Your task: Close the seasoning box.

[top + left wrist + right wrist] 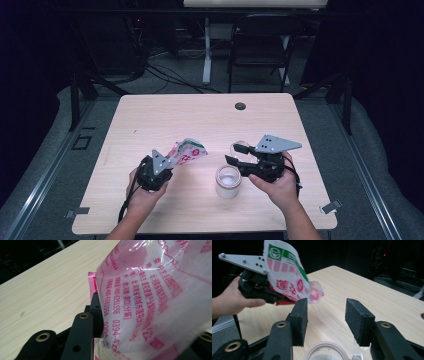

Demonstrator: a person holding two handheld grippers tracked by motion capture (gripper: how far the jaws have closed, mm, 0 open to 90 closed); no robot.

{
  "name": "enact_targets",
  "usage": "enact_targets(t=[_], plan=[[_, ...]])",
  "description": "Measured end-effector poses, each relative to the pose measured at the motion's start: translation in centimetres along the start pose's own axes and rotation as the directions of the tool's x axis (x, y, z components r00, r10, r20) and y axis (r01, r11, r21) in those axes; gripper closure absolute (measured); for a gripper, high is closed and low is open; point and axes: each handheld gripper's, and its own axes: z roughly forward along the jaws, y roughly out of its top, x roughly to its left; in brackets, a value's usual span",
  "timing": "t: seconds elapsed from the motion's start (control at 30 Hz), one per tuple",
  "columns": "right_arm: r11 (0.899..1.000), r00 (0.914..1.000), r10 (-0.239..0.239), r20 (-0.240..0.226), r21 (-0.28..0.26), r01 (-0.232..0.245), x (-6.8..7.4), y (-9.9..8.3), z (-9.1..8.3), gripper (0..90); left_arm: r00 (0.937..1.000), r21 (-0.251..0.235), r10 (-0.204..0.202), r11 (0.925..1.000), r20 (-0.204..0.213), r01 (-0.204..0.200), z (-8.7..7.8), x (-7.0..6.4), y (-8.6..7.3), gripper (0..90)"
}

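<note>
The table (pixel 165 112) is pale wood grain, with a small dark round grommet (pixel 240 106) near its far edge. Behind it stand a black chair (pixel 260 42) and a tangle of cables on the floor.

The bag (pixel 187 152) is held up off the table at the left, tilted so that its free end points toward the middle. It is a soft plastic pouch, white and partly see-through, printed with pink-red characters and numbers. In the right gripper view the bag (pixel 287 272) shows a green square mark at its top corner, a row of pink blocks under it and large red characters lower down; its free end is crumpled and clear. In the left gripper view the bag (pixel 150 300) is glossy and wrinkled, with a pink sealed edge, and something white shows through the film.

The left gripper (pixel 159 172) is clamped on the bag near its lower end; one black jaw presses flat on the film in its own view, the other is hidden behind the bag.

The right gripper (pixel 235 159) hovers just over the jar (pixel 228 181), its jaws well apart and holding nothing.

The jar stands upright on the table, between the two hands and near the front edge. It is small, round, whitish and open at the top. Its pale rim (pixel 325 350) lies below and between the right jaws.
</note>
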Motion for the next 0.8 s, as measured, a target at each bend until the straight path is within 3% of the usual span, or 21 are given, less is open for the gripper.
enact_targets(t=[0.17, 0.3, 0.57, 0.77, 0.8], plan=[[1.000, 0.9996, 0.021, 0.017, -0.016, -0.021, -0.5, 0.1, -0.4, 52.2, 0.9969, 0.007, -0.053, 0.9986, -0.059, 0.053, -1.2, 2.6, -1.2, 71.0], [1.000, 0.9993, 0.025, 0.027, -0.011, -0.025, -0.6, 0.0, -0.5, 51.5, 0.9889, 0.022, -0.099, 0.9946, -0.111, 0.102, -1.8, 4.6, -2.5, 70.9], [1.000, 0.9993, 0.024, 0.028, 0.001, -0.024, -0.6, -0.1, -0.1, 51.0, 0.9615, 0.054, -0.177, 0.9799, -0.210, 0.192, -2.1, 7.5, -5.6, 70.8], [1.000, 0.9991, 0.028, 0.031, 0.007, -0.029, -0.6, -0.3, 0.1, 51.0, 0.9326, 0.050, -0.251, 0.9609, -0.260, 0.272, -1.5, 8.8, -7.7, 70.9], [1.000, 0.9990, 0.030, 0.033, 0.007, -0.030, -0.6, -0.3, 0.2, 51.0, 0.9302, 0.051, -0.263, 0.9573, -0.256, 0.285, -1.5, 9.0, -7.9, 70.9]])
